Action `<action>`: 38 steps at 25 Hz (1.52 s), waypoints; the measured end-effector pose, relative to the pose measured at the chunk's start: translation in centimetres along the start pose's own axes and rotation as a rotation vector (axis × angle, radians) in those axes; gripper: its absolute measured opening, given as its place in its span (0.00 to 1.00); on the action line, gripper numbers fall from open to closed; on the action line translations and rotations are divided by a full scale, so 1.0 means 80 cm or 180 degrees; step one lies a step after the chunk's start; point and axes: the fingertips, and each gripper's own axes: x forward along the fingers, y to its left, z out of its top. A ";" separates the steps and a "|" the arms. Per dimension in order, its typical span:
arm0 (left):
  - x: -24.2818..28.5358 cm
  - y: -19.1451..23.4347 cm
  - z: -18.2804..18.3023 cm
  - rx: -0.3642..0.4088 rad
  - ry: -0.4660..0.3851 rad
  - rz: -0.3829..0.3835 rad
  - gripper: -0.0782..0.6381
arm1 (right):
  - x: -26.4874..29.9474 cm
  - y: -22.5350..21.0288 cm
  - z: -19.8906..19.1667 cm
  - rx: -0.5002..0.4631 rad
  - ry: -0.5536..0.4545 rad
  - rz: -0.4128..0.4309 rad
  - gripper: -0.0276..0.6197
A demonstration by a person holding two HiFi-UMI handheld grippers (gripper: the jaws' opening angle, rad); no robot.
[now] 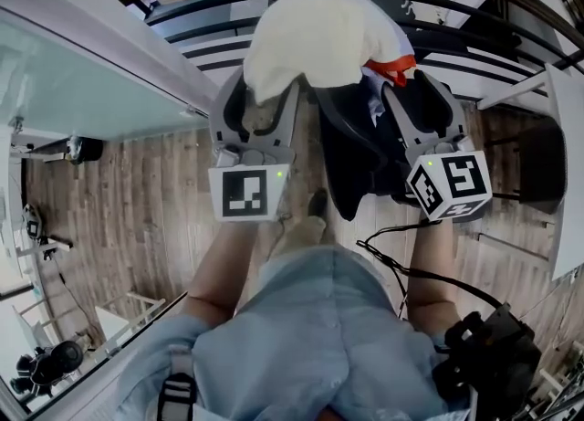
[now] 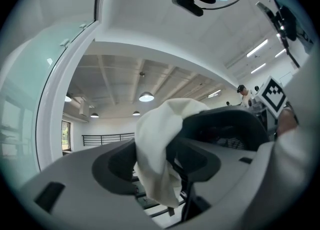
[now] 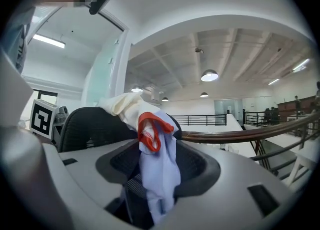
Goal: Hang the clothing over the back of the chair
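Clothing (image 1: 315, 31): a bunched garment, cream on one side and pale blue with a red trim on the other. It sits on top of the chair back (image 1: 351, 150) and spills down over it.
Left side: the left tongs (image 2: 157, 166) stand released, jaws wide apart. The cream end hangs loose in the gap between them, and neither pad presses on it.
Middle: the black chair back rises between the two tongs and carries the weight of the cloth.
Right side: the right tongs (image 3: 157, 166) are likewise released, jaws fully spread. The blue, red-trimmed end dangles between them without being pinched.
Key relation: the Clothing lies straight ahead of both tongs, with its long axis running left to right across the top of the chair back. One end sits in each open gap, so neither hand is nearer than the other.
Judgement: the hanging looks all but done. The coming move probably calls for drawing both tongs straight back, out of the hanging folds.
Risk: a fold could catch on a jaw and drag the garment off the chair.
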 end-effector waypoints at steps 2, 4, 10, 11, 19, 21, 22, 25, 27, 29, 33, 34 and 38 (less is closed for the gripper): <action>-0.016 -0.010 0.001 0.0025 0.0015 0.0037 0.45 | -0.020 0.000 -0.003 0.0007 -0.0017 -0.0023 0.41; -0.036 -0.022 0.000 0.0043 0.0033 0.0083 0.45 | -0.043 0.004 -0.008 0.0013 -0.0036 -0.0038 0.41; -0.101 -0.075 0.018 -0.0035 0.0021 0.0188 0.45 | -0.113 0.030 -0.009 0.0005 -0.0111 0.0058 0.40; -0.114 -0.087 0.021 -0.0058 0.0003 0.0188 0.45 | -0.129 0.036 -0.010 0.0004 -0.0138 0.0076 0.39; -0.215 -0.181 0.065 -0.0159 -0.0125 0.0298 0.28 | -0.246 0.096 -0.011 -0.0037 -0.0323 0.0263 0.24; -0.232 -0.192 0.072 -0.0193 -0.0120 0.0324 0.23 | -0.263 0.112 -0.006 -0.0083 -0.0377 0.0280 0.20; -0.239 -0.195 0.076 -0.0189 -0.0130 0.0333 0.21 | -0.269 0.119 -0.002 -0.0119 -0.0416 0.0277 0.18; -0.256 -0.204 0.085 -0.0149 -0.0149 0.0341 0.17 | -0.282 0.137 0.009 -0.0181 -0.0515 0.0282 0.14; -0.267 -0.214 0.088 -0.0141 -0.0150 0.0326 0.14 | -0.292 0.143 0.009 -0.0169 -0.0535 0.0269 0.11; -0.272 -0.220 0.096 -0.0123 -0.0204 0.0295 0.13 | -0.298 0.146 0.015 -0.0189 -0.0592 0.0227 0.09; -0.286 -0.218 0.124 -0.0132 -0.0356 0.0240 0.13 | -0.303 0.168 0.042 -0.0333 -0.0783 0.0145 0.06; -0.293 -0.219 0.128 -0.0145 -0.0375 0.0238 0.13 | -0.306 0.175 0.044 -0.0357 -0.0795 0.0138 0.06; -0.310 -0.224 0.133 -0.0137 -0.0448 0.0210 0.13 | -0.319 0.193 0.051 -0.0433 -0.0823 0.0108 0.06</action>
